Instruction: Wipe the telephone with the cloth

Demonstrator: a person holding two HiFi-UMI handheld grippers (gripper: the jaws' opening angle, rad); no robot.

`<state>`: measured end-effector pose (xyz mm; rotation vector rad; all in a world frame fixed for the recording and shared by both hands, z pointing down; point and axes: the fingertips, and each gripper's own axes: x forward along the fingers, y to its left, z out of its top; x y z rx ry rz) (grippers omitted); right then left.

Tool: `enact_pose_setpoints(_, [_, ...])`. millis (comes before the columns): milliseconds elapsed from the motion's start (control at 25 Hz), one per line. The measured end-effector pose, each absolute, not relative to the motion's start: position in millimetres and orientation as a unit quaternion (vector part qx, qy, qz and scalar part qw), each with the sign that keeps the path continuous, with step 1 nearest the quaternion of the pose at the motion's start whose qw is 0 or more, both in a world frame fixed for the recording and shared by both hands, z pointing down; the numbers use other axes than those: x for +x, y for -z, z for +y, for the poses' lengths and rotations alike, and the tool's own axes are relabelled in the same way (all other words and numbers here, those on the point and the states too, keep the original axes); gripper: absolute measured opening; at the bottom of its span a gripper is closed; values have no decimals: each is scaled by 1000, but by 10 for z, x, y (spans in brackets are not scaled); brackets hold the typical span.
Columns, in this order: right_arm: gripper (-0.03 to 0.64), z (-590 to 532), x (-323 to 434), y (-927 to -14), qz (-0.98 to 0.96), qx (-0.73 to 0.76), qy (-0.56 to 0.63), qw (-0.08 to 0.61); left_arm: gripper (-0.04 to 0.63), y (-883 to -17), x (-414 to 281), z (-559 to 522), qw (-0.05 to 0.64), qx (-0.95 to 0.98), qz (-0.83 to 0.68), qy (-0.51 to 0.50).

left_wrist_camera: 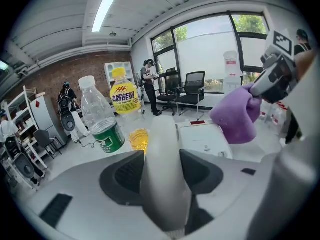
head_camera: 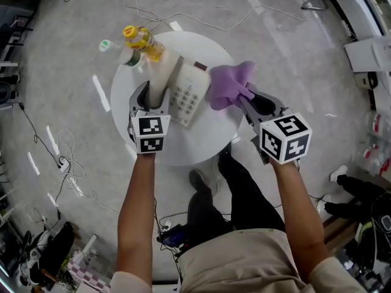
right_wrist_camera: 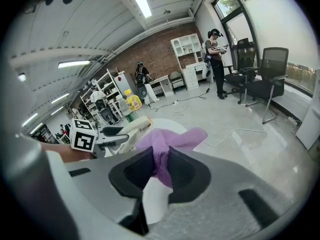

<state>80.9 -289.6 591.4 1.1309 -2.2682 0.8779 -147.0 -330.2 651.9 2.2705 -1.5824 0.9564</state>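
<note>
1. The left tongs [left_wrist_camera: 162, 176] are spread wide around the white handset [left_wrist_camera: 161, 134] and pinch it between their pads, the handset sticking out ahead of them.
2. The right tongs [right_wrist_camera: 160, 170] are pressed nearly together on a purple cloth [right_wrist_camera: 169, 143], which bunches between the pads and flares out beyond them.
3. The telephone [head_camera: 189, 95], white with a keypad, lies on the round white counter [head_camera: 201, 140], near its middle. The handset runs slantwise along the telephone's left side; I cannot tell whether it is seated on the base or lifted off it.
4. The cloth hangs at the telephone's far right corner, overlapping its edge from above; whether it touches the casing I cannot tell.
5. At the counter's far left edge stand a yellow bottle [head_camera: 144, 42] with a yellow cap and, just beside it, a clear bottle [head_camera: 124, 54] with a green label.
6. The person stands at the near side of the counter, both forearms reaching in over it, one on each side of the telephone.
7. Loose cables [head_camera: 58, 157] trail across the grey floor around the counter.
</note>
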Motion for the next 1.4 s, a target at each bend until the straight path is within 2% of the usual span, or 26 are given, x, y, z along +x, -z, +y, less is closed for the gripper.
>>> enact_pose_setpoints(840, [71, -2360, 352, -6777, -806, 350, -371, 300, 218, -6819, -1444, -3232, 92, 782, -529, -316])
enact_pose_setpoints(1120, [117, -2162, 232, -7006, -796, 328, -378, 340, 221, -6768, -1454, -3185, 109, 800, -501, -310])
enact_pose_setpoints(1280, [192, -2190, 309, -6862, -799, 343, -347, 352, 221, -6552, -1539, -3079, 98, 805, -501, -302])
enact_pose_setpoints(1400, [206, -2216, 357, -6617, -808, 354, -320, 345, 221, -6279, -1631, -2961, 86, 808, -508, -285])
